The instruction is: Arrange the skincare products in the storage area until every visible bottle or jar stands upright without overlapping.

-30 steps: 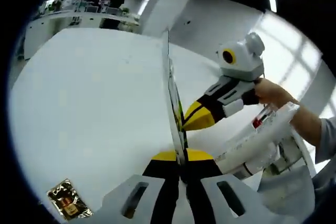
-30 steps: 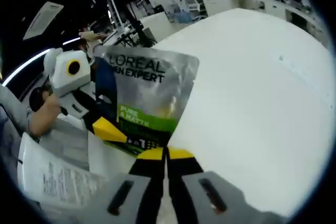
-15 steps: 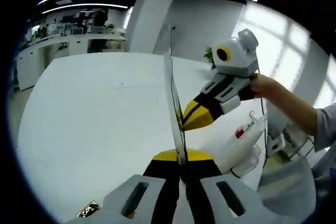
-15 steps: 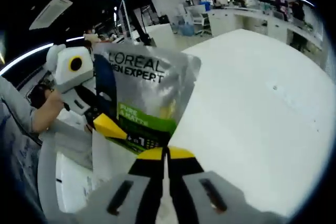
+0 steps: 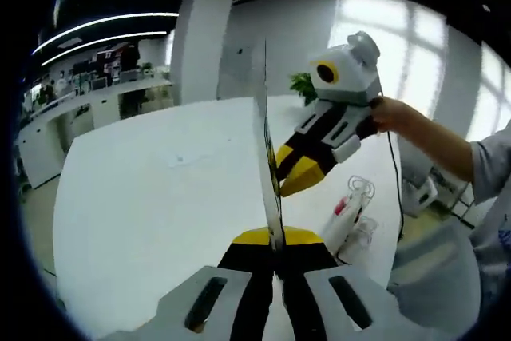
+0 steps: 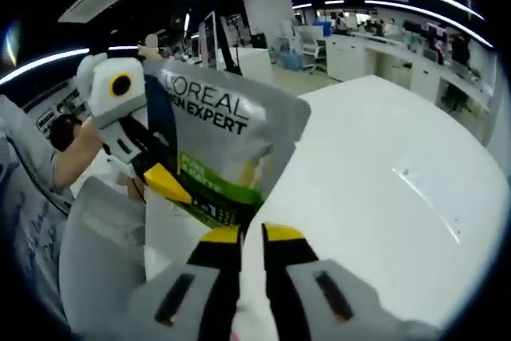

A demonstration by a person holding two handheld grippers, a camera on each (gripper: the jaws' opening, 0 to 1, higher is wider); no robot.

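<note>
Sachet: a flat silver foil skincare sachet (image 6: 215, 153) with a blue side band and a green strip across its lower face, held up in the air above the white table (image 6: 383, 197), between the two grippers.
Long axis: runs upward from the jaws toward its sealed top edge; in the left gripper view the sachet (image 5: 266, 157) shows edge-on, a thin upright sliver leaning slightly off the jaw line.
Facing: printed front turned to the right gripper view, top edge away from the jaws.
Writing: "L'OREAL" over "MEN EXPERT" in dark letters near the top; small white words on the green strip, too small to read.
Left gripper (image 5: 275, 239): yellow-tipped black jaws closed on the bottom edge of the sachet; the left gripper (image 6: 168, 184) also shows beside the sachet's lower left corner.
Right gripper (image 6: 243, 235): yellow tips slightly apart, just below the sachet's lower edge; whether they touch it, I cannot tell. Seen from the other side, the right gripper (image 5: 294, 169) has its tips against the sachet's face, held by a hand (image 5: 391, 113).
Around: a white tube with a red mark (image 5: 345, 217) lying on the table (image 5: 160, 205) by a white cable; a grey bin wall (image 6: 96, 245) at lower left; office desks behind.
</note>
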